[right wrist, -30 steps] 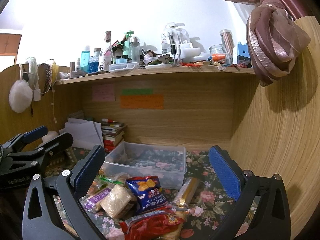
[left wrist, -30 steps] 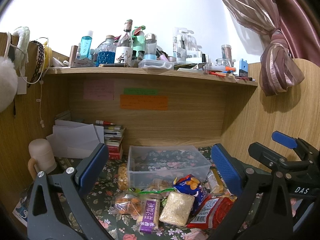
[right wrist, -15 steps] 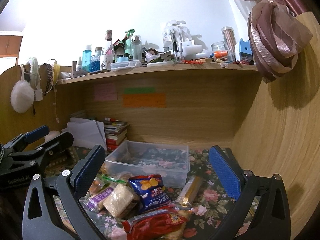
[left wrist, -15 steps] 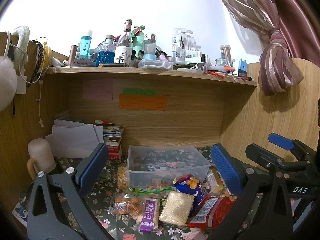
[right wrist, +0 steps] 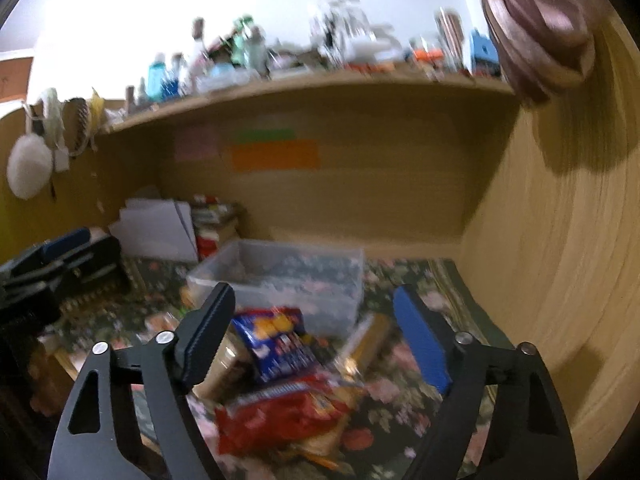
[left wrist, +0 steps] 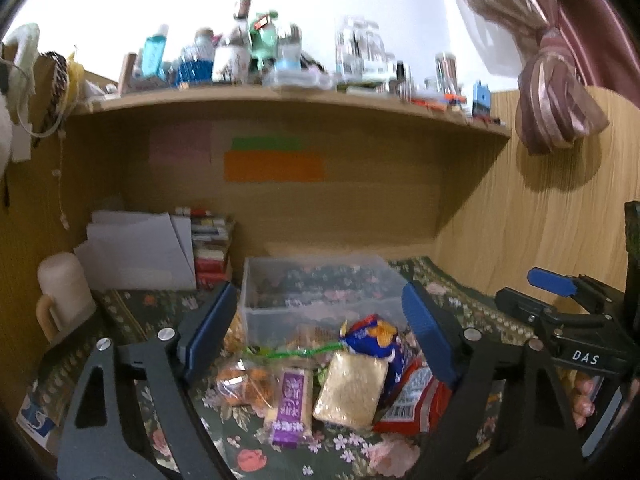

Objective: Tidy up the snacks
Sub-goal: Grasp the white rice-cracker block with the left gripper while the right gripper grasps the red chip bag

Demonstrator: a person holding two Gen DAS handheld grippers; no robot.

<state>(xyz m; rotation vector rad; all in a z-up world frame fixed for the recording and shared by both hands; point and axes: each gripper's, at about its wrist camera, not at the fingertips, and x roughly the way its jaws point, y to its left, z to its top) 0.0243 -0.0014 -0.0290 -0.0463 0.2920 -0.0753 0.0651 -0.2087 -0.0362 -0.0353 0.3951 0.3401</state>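
Note:
A clear plastic box (left wrist: pixel 320 292) stands empty on the floral cloth; it also shows in the right wrist view (right wrist: pixel 280 276). In front of it lies a pile of snacks: a blue chip bag (left wrist: pixel 374 340), a red packet (left wrist: pixel 412 400), a pale rice cake pack (left wrist: pixel 352 388), a purple bar (left wrist: pixel 292 404) and an orange packet (left wrist: pixel 244 384). My left gripper (left wrist: pixel 320 336) is open and empty above the pile. My right gripper (right wrist: pixel 316 336) is open and empty over the blue bag (right wrist: pixel 276 340), the red packet (right wrist: pixel 280 412) and a gold bar (right wrist: pixel 364 340).
A wooden desk alcove surrounds the scene, with a cluttered shelf (left wrist: pixel 280 96) overhead and a side wall (right wrist: pixel 560 260) on the right. Papers (left wrist: pixel 136 252), stacked books (left wrist: pixel 210 248) and a beige mug (left wrist: pixel 64 296) stand at the back left. A tied curtain (left wrist: pixel 552 100) hangs at upper right.
Both grippers have tilted down and moved nearer the snack pile, the right one faster, blurring its view. Both stay open and empty.

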